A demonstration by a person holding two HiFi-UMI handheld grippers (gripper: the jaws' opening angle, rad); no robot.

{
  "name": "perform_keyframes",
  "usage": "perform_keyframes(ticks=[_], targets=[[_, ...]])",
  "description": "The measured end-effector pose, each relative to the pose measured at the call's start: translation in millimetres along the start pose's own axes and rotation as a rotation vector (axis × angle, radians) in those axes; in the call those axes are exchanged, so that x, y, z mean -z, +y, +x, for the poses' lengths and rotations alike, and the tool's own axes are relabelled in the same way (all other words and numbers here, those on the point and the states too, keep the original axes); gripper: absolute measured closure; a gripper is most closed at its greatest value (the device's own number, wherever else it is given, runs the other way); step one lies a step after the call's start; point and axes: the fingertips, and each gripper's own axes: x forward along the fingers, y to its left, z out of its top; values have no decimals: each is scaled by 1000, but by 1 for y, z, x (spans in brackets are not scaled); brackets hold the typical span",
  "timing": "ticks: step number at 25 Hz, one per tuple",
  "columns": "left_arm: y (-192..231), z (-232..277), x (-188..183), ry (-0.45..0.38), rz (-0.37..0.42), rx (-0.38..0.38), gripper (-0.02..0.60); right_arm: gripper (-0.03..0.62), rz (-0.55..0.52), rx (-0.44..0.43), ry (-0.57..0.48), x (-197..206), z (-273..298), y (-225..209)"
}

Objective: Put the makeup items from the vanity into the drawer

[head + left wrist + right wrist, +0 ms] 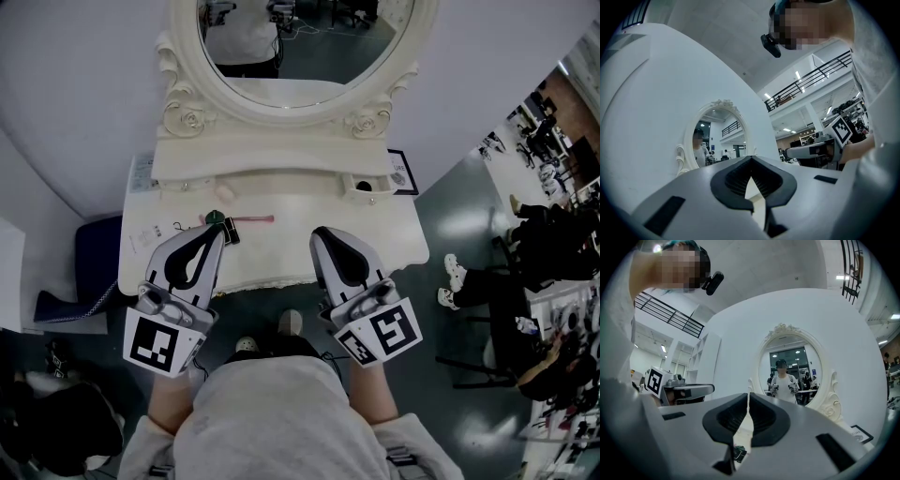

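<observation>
On the white vanity top (pixel 281 246) lie a pink stick (pixel 251 219), a green and black item (pixel 217 217), a small black item (pixel 231 235) and a pale round item (pixel 223 193). A small drawer (pixel 362 185) under the mirror shelf at the right stands open with something dark inside. My left gripper (pixel 217 231) hovers over the front left of the top, its tips just by the black item, jaws shut and empty (pixel 751 160). My right gripper (pixel 320 233) hovers over the front middle, shut and empty (pixel 748 395); a dark item (pixel 738 453) shows below its jaws.
An oval mirror (pixel 305 47) rises behind the top. A framed card (pixel 401 172) stands at the right end and a paper (pixel 142 173) at the left end. A dark blue bag (pixel 96 255) lies on the floor at the left. Seated people (pixel 525 253) are at the right.
</observation>
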Motion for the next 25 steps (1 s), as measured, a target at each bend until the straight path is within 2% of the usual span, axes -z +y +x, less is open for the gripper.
perform_keyframes(ticks=[25], targets=[[-12,-6,-7,-23,12,26,568,568,-10,15,-23,-8,-13,7]])
